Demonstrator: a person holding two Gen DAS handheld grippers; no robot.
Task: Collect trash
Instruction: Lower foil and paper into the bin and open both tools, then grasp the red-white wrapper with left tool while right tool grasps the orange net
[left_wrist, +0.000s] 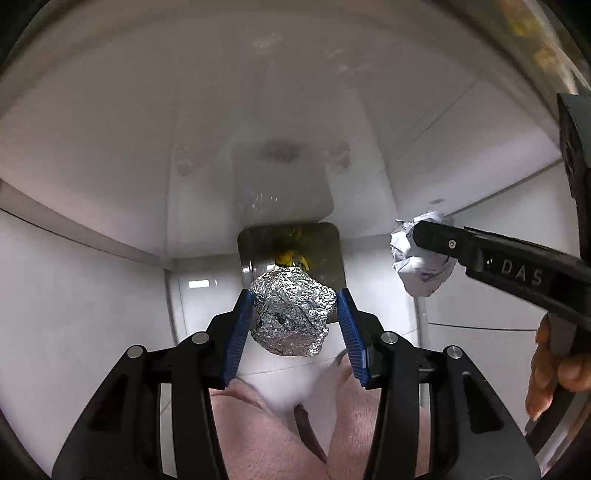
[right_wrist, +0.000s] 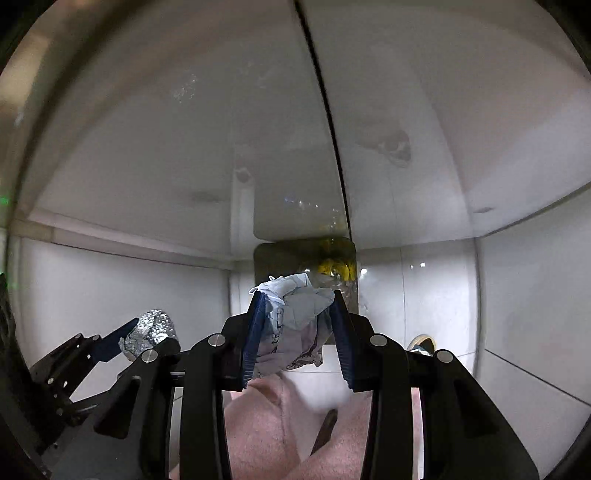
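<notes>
My left gripper (left_wrist: 295, 314) is shut on a crumpled ball of silver foil (left_wrist: 291, 314), held in the air. My right gripper (right_wrist: 297, 321) is shut on a crumpled wad of pale blue-white paper (right_wrist: 295, 317). In the left wrist view the right gripper (left_wrist: 436, 240) comes in from the right with the paper wad (left_wrist: 417, 266). In the right wrist view the left gripper (right_wrist: 125, 339) shows at lower left with the foil ball (right_wrist: 151, 332). Straight ahead of both is a dark rectangular bin opening (left_wrist: 291, 251) with something yellow inside (right_wrist: 332, 266).
White panelled walls and a glossy white surface (left_wrist: 110, 147) surround the opening, with a dark seam (right_wrist: 325, 110). Pink fabric (left_wrist: 266, 435) lies below the grippers. A person's hand (left_wrist: 557, 373) holds the right gripper's handle.
</notes>
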